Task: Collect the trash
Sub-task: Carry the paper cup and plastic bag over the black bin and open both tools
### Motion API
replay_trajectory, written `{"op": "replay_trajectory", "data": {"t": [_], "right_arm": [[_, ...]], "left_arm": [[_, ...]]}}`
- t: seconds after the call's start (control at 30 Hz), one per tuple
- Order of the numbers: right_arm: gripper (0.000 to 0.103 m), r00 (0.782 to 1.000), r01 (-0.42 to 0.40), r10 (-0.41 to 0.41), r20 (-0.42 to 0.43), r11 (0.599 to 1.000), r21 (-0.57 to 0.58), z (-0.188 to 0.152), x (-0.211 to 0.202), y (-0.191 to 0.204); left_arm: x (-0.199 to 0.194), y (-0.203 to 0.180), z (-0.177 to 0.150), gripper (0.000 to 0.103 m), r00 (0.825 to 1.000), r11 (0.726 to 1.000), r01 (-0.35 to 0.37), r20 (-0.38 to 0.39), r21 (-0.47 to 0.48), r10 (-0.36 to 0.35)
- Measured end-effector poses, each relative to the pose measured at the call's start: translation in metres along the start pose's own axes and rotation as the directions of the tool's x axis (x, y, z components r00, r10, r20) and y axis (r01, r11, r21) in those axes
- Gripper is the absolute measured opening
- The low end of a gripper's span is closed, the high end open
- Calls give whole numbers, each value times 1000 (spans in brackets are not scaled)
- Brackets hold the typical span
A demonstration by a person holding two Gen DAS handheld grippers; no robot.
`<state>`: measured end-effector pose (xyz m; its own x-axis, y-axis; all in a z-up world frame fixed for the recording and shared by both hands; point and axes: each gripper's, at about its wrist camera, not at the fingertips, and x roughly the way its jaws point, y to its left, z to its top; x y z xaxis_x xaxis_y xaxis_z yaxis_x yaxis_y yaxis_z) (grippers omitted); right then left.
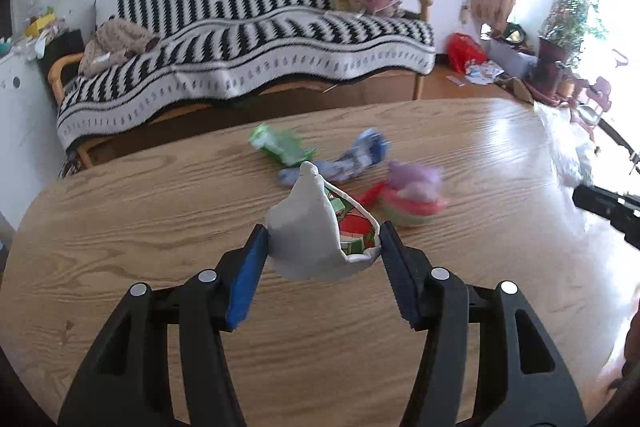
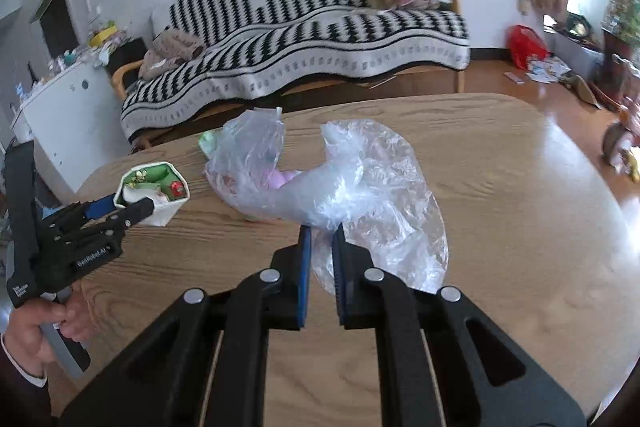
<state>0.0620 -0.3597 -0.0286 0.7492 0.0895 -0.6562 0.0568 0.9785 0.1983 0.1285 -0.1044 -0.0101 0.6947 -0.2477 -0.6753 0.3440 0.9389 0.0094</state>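
Holding a light, crushable paper carton [image 1: 316,231] by its side walls, the left gripper [image 1: 322,241] stands half-open above the table [image 1: 160,227]. Beside the carton, the right gripper [image 2: 322,243] pinches a flimsy, slippery plastic bag [image 2: 360,179], nearly closed on its bunched film, probably the surest hold.

White lettering reading roughly "GenRobot.AI" runs along the black body of the left gripper [image 2: 134,209]; smaller print on its handle, below that lettering, is illegible.

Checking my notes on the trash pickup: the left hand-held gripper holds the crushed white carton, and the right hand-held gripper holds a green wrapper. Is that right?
Not quite. The right hand-held gripper is shut on a clear plastic bag, not a green wrapper, as the right wrist view shows. The rest stands: the left hand-held gripper holds the crushed white carton.
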Motion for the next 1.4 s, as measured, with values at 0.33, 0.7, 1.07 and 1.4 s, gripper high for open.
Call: {"op": "replay_trajectory", "data": {"t": [0.33,0.7,1.07,1.4], "right_arm": [[11,961,257,-272,39,941,218,-83,-130,-117],[11,873,470,-479,-92,775,423,-186,-230,-246],[11,884,452,-414,-216,645,616,-235,-248,-308],[11,881,463,-393,-265,597,655,-230,-229,-321]], "left_arm": [[-57,-150,3,56,958,953,274,55,130,-283],[-74,-331,-52,56,850,784,515,-85,347,-520],[-63,-426,-101,56,743,633,663,-250,399,-621],[-42,-463,-137,56,712,571,700,-351,429,-609]]}}
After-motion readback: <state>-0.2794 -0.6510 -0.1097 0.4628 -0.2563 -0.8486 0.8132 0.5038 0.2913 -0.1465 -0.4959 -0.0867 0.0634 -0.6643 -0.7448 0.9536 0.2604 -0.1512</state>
